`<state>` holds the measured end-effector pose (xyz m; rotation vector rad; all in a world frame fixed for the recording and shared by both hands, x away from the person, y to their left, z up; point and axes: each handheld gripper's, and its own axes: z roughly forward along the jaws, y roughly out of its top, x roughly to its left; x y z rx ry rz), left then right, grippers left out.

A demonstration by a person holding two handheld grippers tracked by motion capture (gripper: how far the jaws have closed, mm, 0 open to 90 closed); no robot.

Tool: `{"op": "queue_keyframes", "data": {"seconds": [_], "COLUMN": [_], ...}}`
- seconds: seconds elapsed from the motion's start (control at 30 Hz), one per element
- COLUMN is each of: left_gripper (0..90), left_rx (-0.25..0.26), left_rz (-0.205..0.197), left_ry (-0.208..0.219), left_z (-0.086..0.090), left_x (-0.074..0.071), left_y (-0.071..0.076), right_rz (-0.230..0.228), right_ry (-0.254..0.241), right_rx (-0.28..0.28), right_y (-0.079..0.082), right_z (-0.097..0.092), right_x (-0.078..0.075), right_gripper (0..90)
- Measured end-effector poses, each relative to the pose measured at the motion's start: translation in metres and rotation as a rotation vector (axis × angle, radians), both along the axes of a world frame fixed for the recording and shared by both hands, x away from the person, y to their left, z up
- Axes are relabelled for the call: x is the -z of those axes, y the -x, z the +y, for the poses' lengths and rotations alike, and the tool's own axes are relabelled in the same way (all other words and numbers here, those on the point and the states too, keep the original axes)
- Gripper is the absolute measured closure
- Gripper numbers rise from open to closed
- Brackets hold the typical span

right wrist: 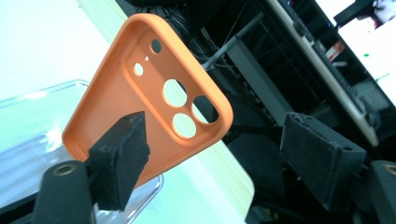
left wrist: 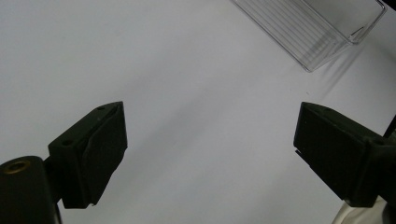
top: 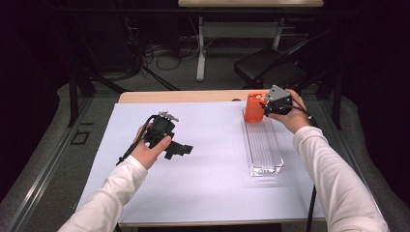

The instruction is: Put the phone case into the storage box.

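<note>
on white table (dark room): clear tray.

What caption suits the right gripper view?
Open gripper by an orange phone case standing in a clear tray.

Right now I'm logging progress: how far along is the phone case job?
Looks done: the orange phone case stands in the far end of the clear tray, tilted. In hand: the right claw is open beside it, one jaw next to the case; contact is unclear. Left: probably backing that claw away. The left claw is open over the white table.
</note>
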<state>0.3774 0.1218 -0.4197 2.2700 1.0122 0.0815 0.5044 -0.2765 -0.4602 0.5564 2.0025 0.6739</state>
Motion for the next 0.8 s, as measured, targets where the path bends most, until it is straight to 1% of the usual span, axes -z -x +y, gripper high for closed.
{"op": "queue_keyframes", "data": {"seconds": [0.1, 0.2, 0.23, 0.5, 0.6, 0.67, 0.77, 0.8], "left_gripper": [9.8, 9.8, 9.8, 9.8, 9.8, 9.8, 9.8, 9.8], "left_rx": [0.001, 0.003, 0.003, 0.003, 0.004, 0.000, 0.000, -0.001], "left_rz": [0.002, 0.002, 0.002, 0.002, -0.002, 0.000, 0.000, 0.000], "left_ry": [-0.001, -0.001, 0.000, 0.001, 0.003, 0.001, -0.003, 0.000], "left_z": [-0.0008, -0.0012, -0.0011, -0.0018, -0.0016, -0.0014, -0.0003, 0.0000], "left_x": [0.0005, 0.0004, 0.0004, -0.0009, -0.0015, -0.0013, -0.0015, -0.0015], "left_y": [0.0000, 0.0001, 0.0001, -0.0004, -0.0002, 0.0002, 0.0002, 0.0002], "right_rz": [0.023, 0.040, 0.045, 0.074, 0.079, 0.092, 0.102, 0.111], "right_ry": [-0.034, -0.062, -0.061, -0.104, -0.101, -0.107, -0.099, -0.106], "right_rx": [0.018, 0.034, 0.036, 0.044, 0.058, 0.065, 0.078, 0.081], "right_y": [-0.0004, -0.0005, -0.0004, 0.0008, 0.0011, 0.0014, 0.0017, 0.0018], "right_z": [0.0003, 0.0016, 0.0021, 0.0038, 0.0037, 0.0035, 0.0034, 0.0034], "right_x": [-0.0008, -0.0011, -0.0013, -0.0045, -0.0056, -0.0060, -0.0069, -0.0074], "right_gripper": [19.4, 15.2, 14.7, 13.7, 13.6, 13.6, 13.6, 13.6]}}
